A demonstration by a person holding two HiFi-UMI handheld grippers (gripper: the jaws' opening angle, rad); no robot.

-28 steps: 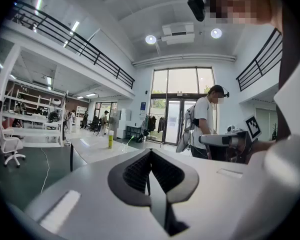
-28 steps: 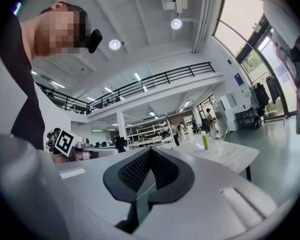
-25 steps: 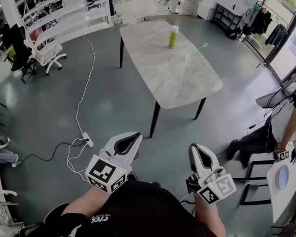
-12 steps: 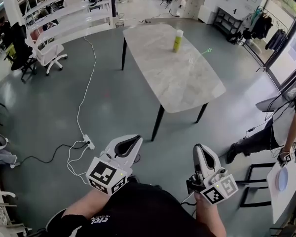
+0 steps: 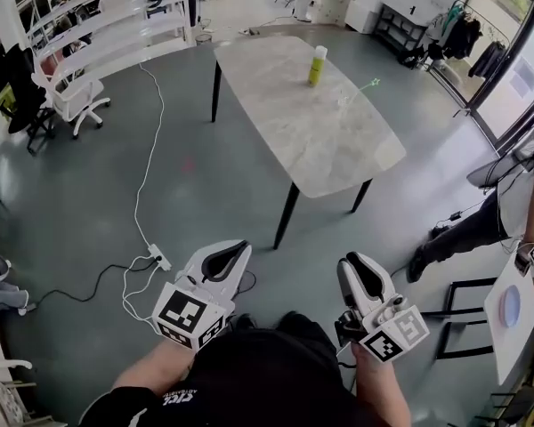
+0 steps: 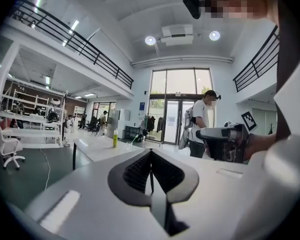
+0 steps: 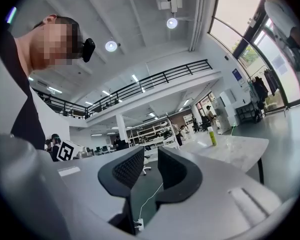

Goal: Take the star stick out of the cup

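A marble-topped table (image 5: 311,123) stands far ahead of me. On its far end is a tall yellow-green cup (image 5: 316,65), also seen as the cup (image 6: 115,138) and the cup (image 7: 211,136). A thin green star stick (image 5: 368,84) shows to its right; what holds it is too small to tell. Both grippers hang low by my body, well short of the table. My left gripper (image 5: 229,260) is shut and empty, its gripper (image 6: 151,168) pads meeting. My right gripper (image 5: 360,276) is opening, a narrow gap at the gripper (image 7: 151,168) with nothing in it.
A white cable and power strip (image 5: 158,256) lie on the grey floor to the left. A white office chair (image 5: 67,105) and shelving (image 5: 116,20) stand at the back left. A person (image 5: 481,229) sits at the right near a small stand (image 5: 509,314).
The right gripper's jaws have parted slightly from shut. Both grippers stay low in front of my body; the view has shifted a little.
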